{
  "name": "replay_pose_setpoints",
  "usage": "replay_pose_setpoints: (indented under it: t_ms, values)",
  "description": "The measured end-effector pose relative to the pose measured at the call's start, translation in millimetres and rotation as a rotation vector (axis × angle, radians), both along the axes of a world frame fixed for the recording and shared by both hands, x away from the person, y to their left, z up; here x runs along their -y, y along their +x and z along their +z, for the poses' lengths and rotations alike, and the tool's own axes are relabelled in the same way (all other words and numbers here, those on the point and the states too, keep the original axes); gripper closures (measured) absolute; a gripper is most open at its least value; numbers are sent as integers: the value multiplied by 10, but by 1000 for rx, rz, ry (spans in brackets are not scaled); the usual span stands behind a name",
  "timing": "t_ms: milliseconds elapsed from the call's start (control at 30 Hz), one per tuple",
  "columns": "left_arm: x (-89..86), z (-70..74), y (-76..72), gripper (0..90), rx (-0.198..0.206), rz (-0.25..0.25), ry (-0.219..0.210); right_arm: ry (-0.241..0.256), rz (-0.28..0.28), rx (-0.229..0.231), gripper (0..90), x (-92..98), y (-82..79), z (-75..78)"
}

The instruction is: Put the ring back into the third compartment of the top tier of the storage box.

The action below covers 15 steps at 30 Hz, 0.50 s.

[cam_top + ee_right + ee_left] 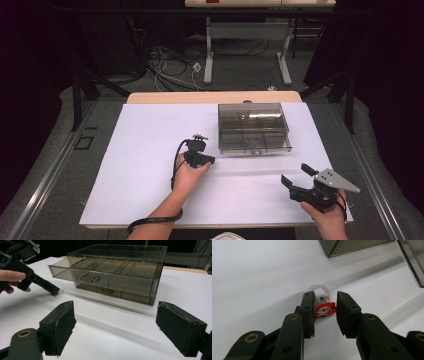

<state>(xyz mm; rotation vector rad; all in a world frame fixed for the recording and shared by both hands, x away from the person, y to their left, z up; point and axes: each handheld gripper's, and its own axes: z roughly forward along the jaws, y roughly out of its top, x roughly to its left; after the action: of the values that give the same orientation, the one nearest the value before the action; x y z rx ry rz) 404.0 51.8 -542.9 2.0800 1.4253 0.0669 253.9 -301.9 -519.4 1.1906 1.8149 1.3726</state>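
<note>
White tabletop (150, 170) is carrying a smoky clear drawer box (254, 128) at the far middle, its upper drawer (82, 271) standing partly pulled out. Right tongs (296, 179) are hovering wide near the front right corner. Left tongs (325, 310) are bracketing a small red charm (325, 310) on a clear ring, jaws narrow, not yet closed.

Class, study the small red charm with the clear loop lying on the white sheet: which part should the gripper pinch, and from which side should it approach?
Pinch the red charm across its flat red body, coming down from above on the side away from its clear loop. It lies flat on the white sheet, so its two side edges are free. The left gripper already straddles it, jaws open; the thin loop would likely slip or flex.
</note>
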Motion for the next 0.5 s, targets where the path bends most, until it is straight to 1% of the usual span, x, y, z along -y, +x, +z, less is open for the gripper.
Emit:
replay_pose_setpoints:
  t_ms: [167,267,400,500]
  values:
    - [-10,4,9,685,-8,-1,-6,3,-1,0,151,-1,-3,2]
    - [-8,13,10,686,-9,-2,-6,10,-2,-10,151,-5,-8,2]
    - [-13,43,13,687,-4,-1,-10,12,1,-8,151,-5,-7,2]
    - [-15,78,17,688,0,-1,-12,4,1,3,151,-2,0,-1]
